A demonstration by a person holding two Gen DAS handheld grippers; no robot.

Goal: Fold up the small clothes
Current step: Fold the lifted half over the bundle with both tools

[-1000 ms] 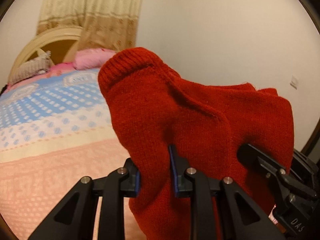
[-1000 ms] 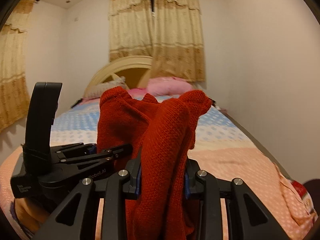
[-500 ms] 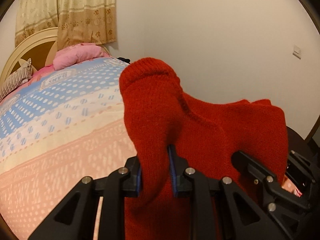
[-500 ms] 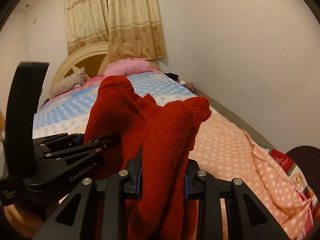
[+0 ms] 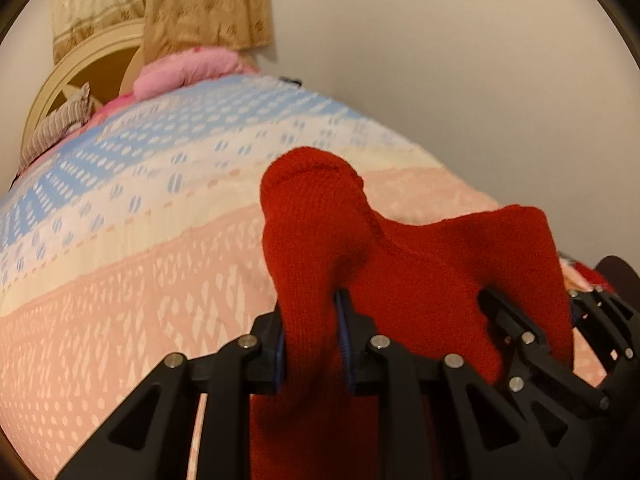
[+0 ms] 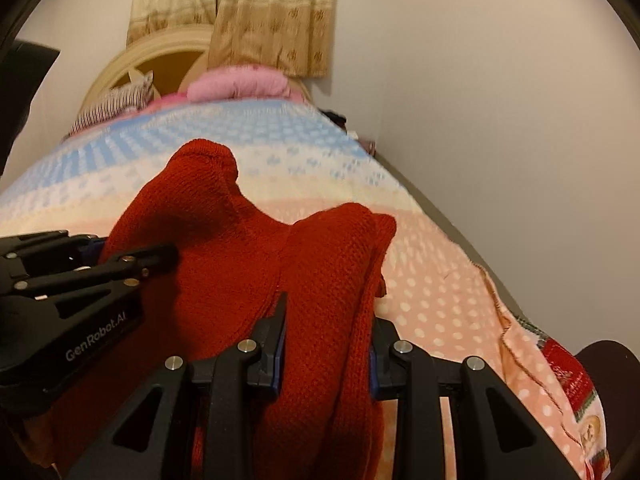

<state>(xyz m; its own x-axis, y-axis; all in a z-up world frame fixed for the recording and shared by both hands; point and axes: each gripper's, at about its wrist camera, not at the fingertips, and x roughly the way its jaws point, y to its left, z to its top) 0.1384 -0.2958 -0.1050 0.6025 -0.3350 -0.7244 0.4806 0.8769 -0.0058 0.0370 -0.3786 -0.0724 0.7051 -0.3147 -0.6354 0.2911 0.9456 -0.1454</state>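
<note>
A red knitted garment (image 5: 420, 264) hangs between both grippers above the bed. My left gripper (image 5: 312, 340) is shut on one bunched corner of it, and a red lump of knit stands up above the jaws. My right gripper (image 6: 326, 344) is shut on another bunched fold of the red knitted garment (image 6: 248, 248). The right gripper's black fingers (image 5: 532, 344) show at the right of the left wrist view; the left gripper's black body (image 6: 76, 292) shows at the left of the right wrist view. The garment's lower part is hidden below the jaws.
The bed (image 5: 140, 280) carries a blanket with pink, cream and blue patterned bands. Pink pillows (image 6: 240, 84) and a striped one (image 6: 116, 106) lie by the cream headboard (image 6: 160, 52). A wall runs along the bed's right side. A dark rounded object (image 6: 608, 364) sits at lower right.
Both grippers have come down and tilted toward the bed with the red garment still held; the bed fills more of each view and the ceiling and upper curtains have left the right wrist view.
</note>
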